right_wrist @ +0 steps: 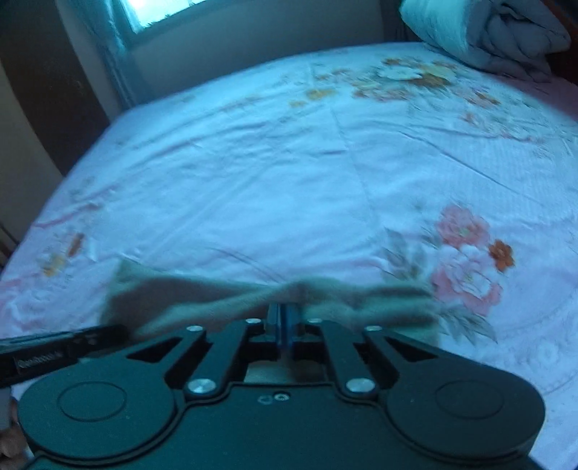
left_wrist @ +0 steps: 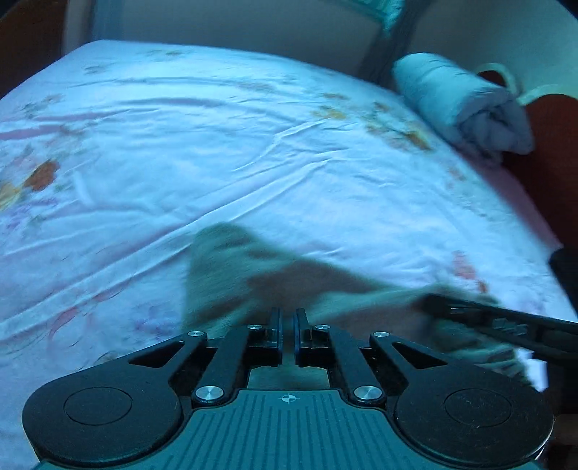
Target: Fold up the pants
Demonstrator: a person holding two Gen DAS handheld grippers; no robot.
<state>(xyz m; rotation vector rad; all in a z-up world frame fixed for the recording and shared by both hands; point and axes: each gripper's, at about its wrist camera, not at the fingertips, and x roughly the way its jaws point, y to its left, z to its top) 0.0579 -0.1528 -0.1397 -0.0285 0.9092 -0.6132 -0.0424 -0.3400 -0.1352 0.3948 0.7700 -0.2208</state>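
Note:
Tan pants [left_wrist: 253, 267] lie bunched on the flowered bed sheet [left_wrist: 253, 144], blurred in both views. My left gripper [left_wrist: 288, 320] has its jaws drawn close with the tan cloth pinched between them. To its right, my right gripper [left_wrist: 451, 307] comes in from the side, its tip buried in the same cloth. In the right wrist view the pants [right_wrist: 202, 296] stretch left to right, gathered into a pucker at my right gripper [right_wrist: 284, 311], which is shut on them. The left gripper [right_wrist: 90, 334] shows at the left edge, touching the cloth's left end.
A rolled pale quilt [left_wrist: 458, 105] lies at the far right corner of the bed, also seen as the quilt [right_wrist: 498, 32]. A red-brown headboard [left_wrist: 552, 152] runs along the right. A window with a curtain [right_wrist: 155, 14] is beyond the bed sheet [right_wrist: 289, 162].

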